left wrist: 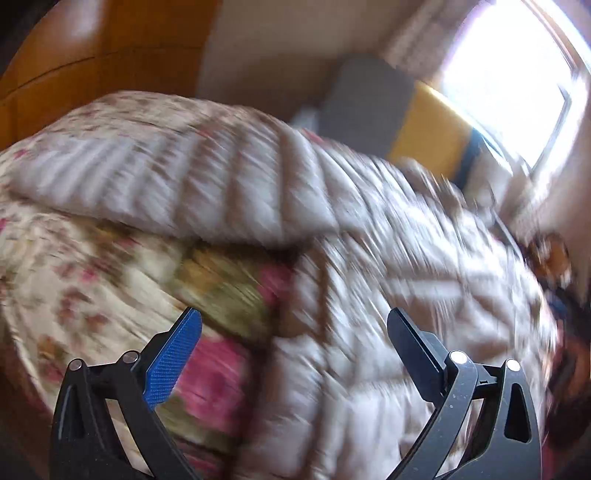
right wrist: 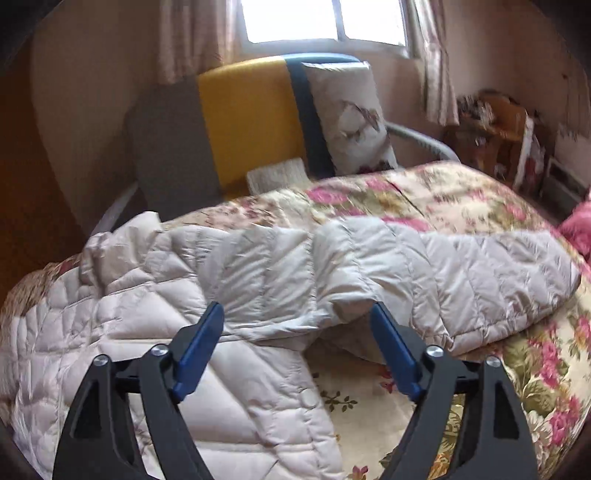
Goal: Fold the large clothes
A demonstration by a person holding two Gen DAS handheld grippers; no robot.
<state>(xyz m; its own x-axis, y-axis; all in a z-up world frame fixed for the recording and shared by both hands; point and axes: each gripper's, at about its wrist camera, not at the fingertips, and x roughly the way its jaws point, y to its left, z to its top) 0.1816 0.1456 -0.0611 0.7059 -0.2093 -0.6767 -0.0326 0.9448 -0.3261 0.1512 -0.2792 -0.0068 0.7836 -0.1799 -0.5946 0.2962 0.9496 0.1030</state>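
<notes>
A pale quilted puffer coat [right wrist: 258, 280] lies spread across a floral bedspread [right wrist: 461, 199]; one sleeve [right wrist: 480, 273] stretches to the right. My right gripper [right wrist: 297, 314] is open and empty, just above the coat near where the sleeve joins the body. In the blurred left wrist view the same coat [left wrist: 388, 295] covers the right and upper part of the bed, with a sleeve [left wrist: 166, 177] lying across the top. My left gripper [left wrist: 293, 317] is open and empty above the coat's edge and the bedspread [left wrist: 92, 277].
A chair with a grey, yellow and blue back [right wrist: 236, 122] and a printed cushion [right wrist: 351, 110] stands behind the bed under a bright window [right wrist: 321, 18]. A wooden stand with clutter [right wrist: 495, 129] is at the far right. A wooden panel [left wrist: 92, 48] is at the left.
</notes>
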